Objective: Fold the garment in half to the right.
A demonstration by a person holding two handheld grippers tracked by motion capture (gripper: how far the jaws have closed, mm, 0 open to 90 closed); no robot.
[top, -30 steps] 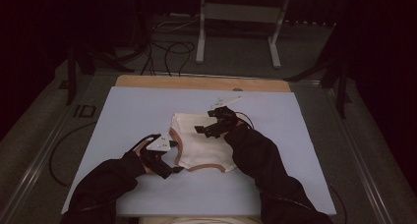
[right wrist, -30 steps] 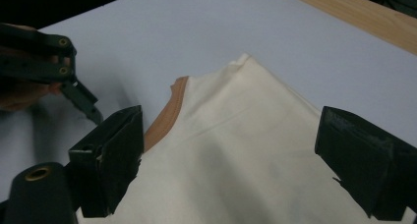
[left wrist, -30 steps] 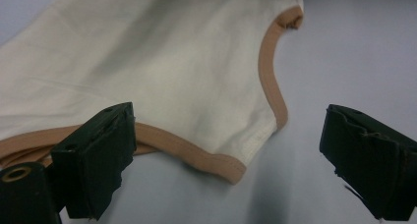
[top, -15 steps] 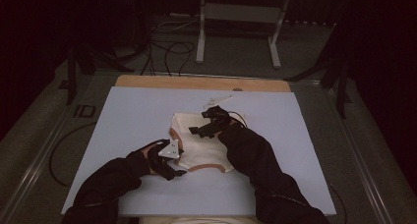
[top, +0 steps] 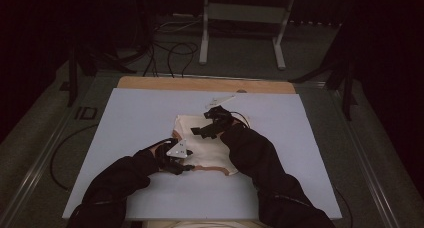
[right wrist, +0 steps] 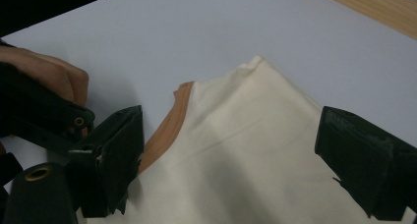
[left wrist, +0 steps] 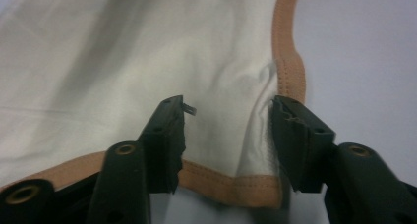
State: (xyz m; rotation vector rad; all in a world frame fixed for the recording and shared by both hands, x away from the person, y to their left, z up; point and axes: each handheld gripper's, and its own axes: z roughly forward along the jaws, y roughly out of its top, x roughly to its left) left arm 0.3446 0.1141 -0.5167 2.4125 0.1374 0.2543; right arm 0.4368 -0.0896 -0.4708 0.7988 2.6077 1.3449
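A cream knit garment (top: 202, 145) with tan stitched binding is laid flat on the pale blue tabletop (top: 130, 118). The left gripper (left wrist: 226, 135), jaws just closing, is set astride its bound corner, pads not yet pressing; the right gripper (right wrist: 231, 170) is held spread over the cloth.

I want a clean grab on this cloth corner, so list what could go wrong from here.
1. The left tool straddles the cream garment at its tan-hemmed corner; its jaws have just been closing and may pinch only the hem, which could slip out.
2. The right tool stands open over the cloth, so a pull may drag the garment across the table.
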